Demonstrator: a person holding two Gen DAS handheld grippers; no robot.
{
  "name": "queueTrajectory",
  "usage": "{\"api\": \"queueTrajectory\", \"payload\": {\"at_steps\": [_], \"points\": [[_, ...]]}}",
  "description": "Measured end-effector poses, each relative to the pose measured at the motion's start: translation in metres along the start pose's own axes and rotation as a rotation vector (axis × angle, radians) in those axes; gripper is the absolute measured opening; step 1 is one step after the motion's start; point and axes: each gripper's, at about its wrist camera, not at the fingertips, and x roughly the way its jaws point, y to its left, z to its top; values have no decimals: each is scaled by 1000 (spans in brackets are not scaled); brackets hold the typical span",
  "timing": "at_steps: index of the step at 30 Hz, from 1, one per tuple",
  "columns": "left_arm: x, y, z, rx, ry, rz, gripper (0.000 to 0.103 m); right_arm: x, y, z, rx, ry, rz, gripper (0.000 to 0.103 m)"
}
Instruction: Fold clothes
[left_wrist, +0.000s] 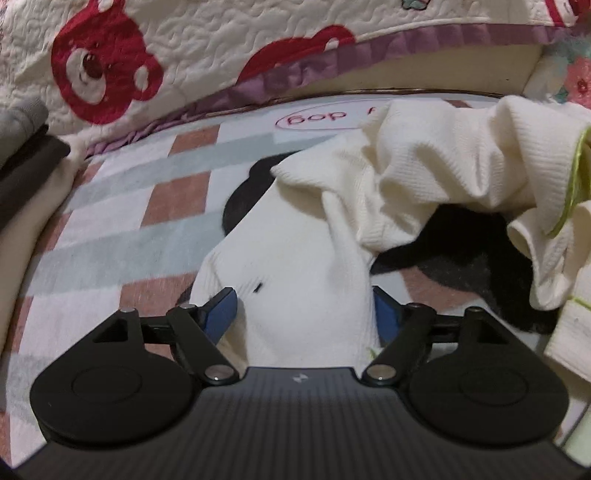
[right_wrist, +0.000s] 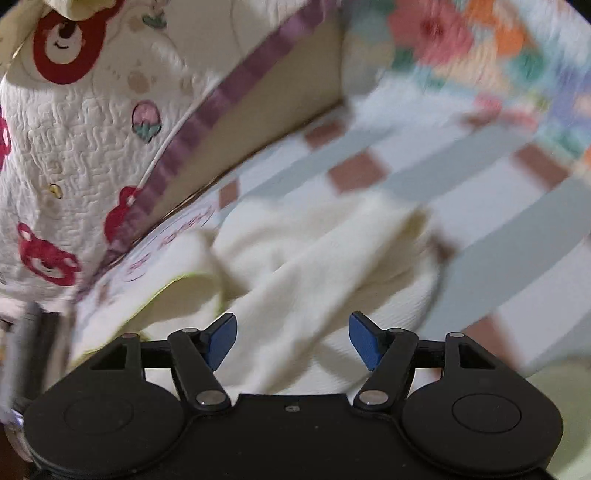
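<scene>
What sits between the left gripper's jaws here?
A fold of the white garment fills the gap in the left gripper, its jaws wide apart either side of it; whether they pinch it is unclear. The left wrist view shows this.

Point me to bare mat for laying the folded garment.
Free: checked mat left of the cream garment, up to the bear quilt. Also checked mat right of the garment, toward the floral fabric. Crowded: centre, under the garment; dark clothes far left.

Cream ribbed garment (left_wrist: 424, 173) with lime-green trim, crumpled on checked mat, one end stretched flat.
</scene>
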Motion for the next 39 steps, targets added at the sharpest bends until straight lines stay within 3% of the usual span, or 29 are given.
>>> {"api": "queueTrajectory", "payload": {"at_steps": [5,6,7,8,9,12,15,17,22,26,27,28,29,30,31,35,39], "points": [[3,12,1,-50,22,18,88,38,-3,-13,26,25,21,73],[4,13,1,-59,23,16,89,45,-4,-16,18,22,22,69],[5,15,1,-69,24,15,90,47,-2,-16,-5,10,32,58],[5,16,1,-73,23,11,90,42,3,-14,-47,-13,54,15],[5,16,1,-71,20,4,88,35,10,-10,-96,-39,68,7],[4,16,4,-55,15,-35,72,-11,40,18,-288,-209,46,6],[2,14,7,-32,8,-58,50,-60,59,60,-418,-399,-144,6],[2,12,9,-16,2,-69,37,-74,60,82,-479,-495,-342,6],[2,14,11,-12,-4,-69,35,-40,42,67,-551,-371,-541,8],[-6,21,16,-28,-49,-39,36,-13,29,55,-606,-269,-699,34],[-10,23,18,-30,-67,-27,35,-6,25,51,-619,-242,-739,46],[-14,25,20,-32,-85,-15,32,1,22,48,-632,-216,-778,53],[-18,28,22,-34,-103,-3,17,8,18,45,-645,-189,-817,59],[-21,30,24,-36,-121,9,7,15,19,39,-666,-165,-832,59],[-25,32,26,-38,-138,21,6,20,24,31,-692,-150,-815,59],[-40,42,34,-47,-210,70,5,23,45,13,-767,-144,-752,61],[-58,54,42,-64,-286,121,4,15,70,14,-790,-193,-673,66]]}}
